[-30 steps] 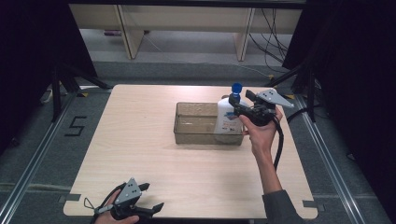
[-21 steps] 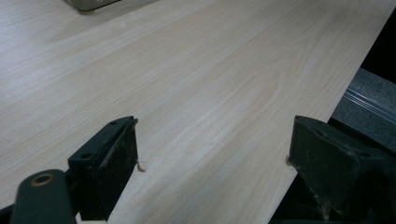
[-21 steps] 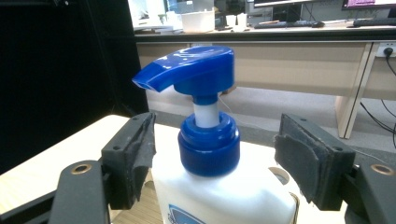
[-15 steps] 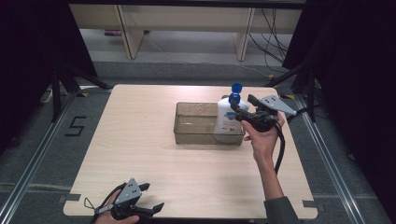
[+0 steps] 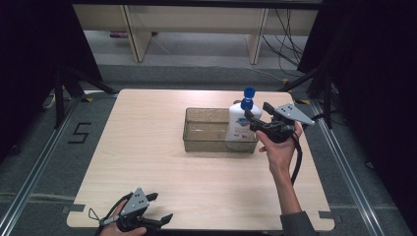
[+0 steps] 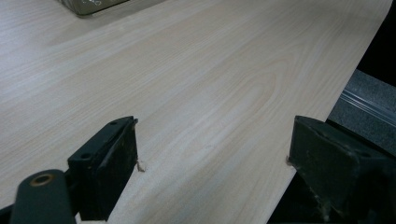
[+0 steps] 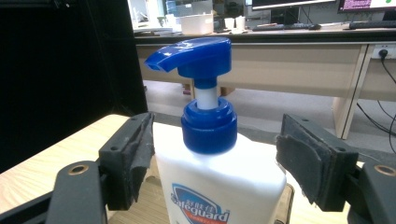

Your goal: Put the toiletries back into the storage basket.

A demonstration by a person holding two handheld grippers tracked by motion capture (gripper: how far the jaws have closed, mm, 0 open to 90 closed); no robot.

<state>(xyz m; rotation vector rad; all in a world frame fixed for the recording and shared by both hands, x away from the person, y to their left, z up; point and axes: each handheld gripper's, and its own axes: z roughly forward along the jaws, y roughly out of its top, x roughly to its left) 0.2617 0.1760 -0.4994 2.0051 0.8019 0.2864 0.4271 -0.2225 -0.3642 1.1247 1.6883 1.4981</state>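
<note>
Standing place: the soap bottle is upright in the right end of the clear bin, on the far right part of the table.
Room: dark curtains flank the table; pale desks stand beyond it, with cables on the grey floor.
Surface: light wood-grain laminate, flat and smooth; the bin would likely slide on it if the bottle is dragged sideways.
Bin: see-through walls, low, so a lift straight up should get the bottle out.
Bottle handling: white plastic, stiff, probably fairly heavy if full; the sides look slick.
Hold point: the shoulder just below the blue collar, not the pump head, which may press down or swivel.
Right gripper: spread, a jaw on each side of the shoulder; neither pad seems to press on it.
Left gripper: spread and holding nothing, at the table's near edge.
</note>
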